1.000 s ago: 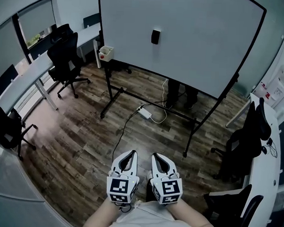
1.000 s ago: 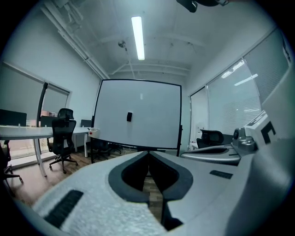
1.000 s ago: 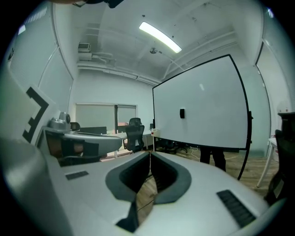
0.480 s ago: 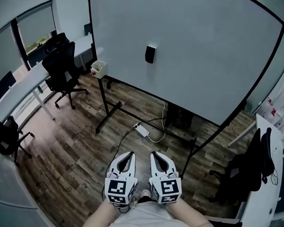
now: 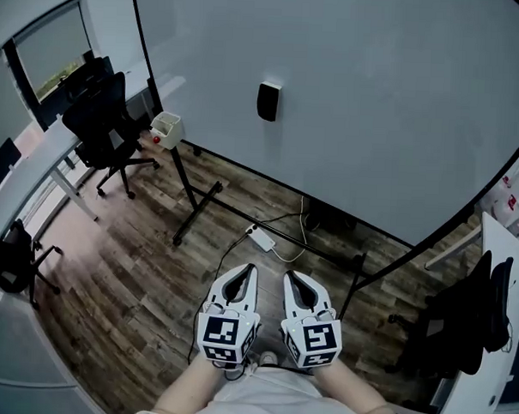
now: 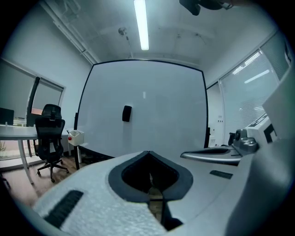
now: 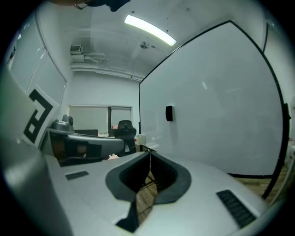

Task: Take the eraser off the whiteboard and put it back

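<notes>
Since the earlier frames the whiteboard (image 5: pixel 376 95) has been brought closer and now fills most of the upper head view, its top edge cut off. Nearest, in front of the whiteboard, the left gripper (image 5: pixel 249 268) and the right gripper (image 5: pixel 289 275) are held side by side, close together and pointed toward the board. The jaws of each are pressed together tip to tip, and nothing is clasped in either. Between the grippers and the whiteboard, a wooden floor (image 5: pixel 128 265) is seen, with a white power strip (image 5: pixel 261 239) and its cables lying just before the board's black stand (image 5: pixel 195 209). The eraser (image 5: pixel 267 101), dark and upright, is stuck on the whiteboard's surface, left of the board's middle and well apart from both grippers. A small white box (image 5: pixel 165 127) is seen by the whiteboard's lower left corner. Beyond the whiteboard's left edge, a black office chair (image 5: pixel 96 122) is placed beside a white desk (image 5: pixel 34 162).
</notes>
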Demonstrator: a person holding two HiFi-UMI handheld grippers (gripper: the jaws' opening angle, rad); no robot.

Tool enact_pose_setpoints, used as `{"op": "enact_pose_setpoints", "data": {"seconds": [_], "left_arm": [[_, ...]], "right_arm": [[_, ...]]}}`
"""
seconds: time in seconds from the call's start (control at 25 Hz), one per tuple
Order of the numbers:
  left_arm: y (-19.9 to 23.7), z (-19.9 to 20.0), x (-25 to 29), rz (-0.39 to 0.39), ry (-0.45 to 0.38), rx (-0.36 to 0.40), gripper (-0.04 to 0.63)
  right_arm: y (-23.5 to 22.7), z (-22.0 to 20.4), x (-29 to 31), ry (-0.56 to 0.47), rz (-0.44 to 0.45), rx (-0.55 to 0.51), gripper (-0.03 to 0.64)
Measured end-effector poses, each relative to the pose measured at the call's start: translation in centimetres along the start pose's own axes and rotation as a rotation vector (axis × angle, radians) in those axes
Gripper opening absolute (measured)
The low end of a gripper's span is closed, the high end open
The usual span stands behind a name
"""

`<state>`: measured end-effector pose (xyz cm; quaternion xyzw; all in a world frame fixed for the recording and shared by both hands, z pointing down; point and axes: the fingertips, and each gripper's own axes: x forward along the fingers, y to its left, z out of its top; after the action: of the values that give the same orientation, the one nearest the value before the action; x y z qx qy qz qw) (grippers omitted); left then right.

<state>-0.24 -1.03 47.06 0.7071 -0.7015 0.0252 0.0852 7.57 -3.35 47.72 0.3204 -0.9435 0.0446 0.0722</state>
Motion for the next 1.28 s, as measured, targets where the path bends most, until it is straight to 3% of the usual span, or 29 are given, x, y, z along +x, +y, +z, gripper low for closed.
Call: {"op": "enact_pose_setpoints", "data": {"seconds": [0.24, 0.68, 0.84, 1.08, 1.28], "left_arm": [[5.0, 1.1, 6.6, -0.059, -0.008, 0.009, 0.017], [11.7, 7.3, 19.1, -0.314, -0.027, 0.077, 0.017], [13.3, 9.5, 22.3, -0.349, -0.087, 0.136, 0.017], [12.9, 10.1, 25.9, -0.456, -0.057, 0.143, 0.017], [12.5, 11.1, 27.6, -0.429, -0.071, 0.116, 0.017]], "right_arm": [[-2.5, 0.8, 6.7, -0.002, -0.092, 0.001, 0.028], [-7.6, 5.3, 17.8, -0.033, -0.384, 0.071, 0.028], [-8.4, 6.1, 20.9, -0.034, -0.426, 0.088, 0.028], [-10.3, 6.4, 23.5, -0.006, -0.477, 0.071, 0.029], [-12.2, 7.0, 23.9, -0.001, -0.487, 0.067, 0.028]]}}
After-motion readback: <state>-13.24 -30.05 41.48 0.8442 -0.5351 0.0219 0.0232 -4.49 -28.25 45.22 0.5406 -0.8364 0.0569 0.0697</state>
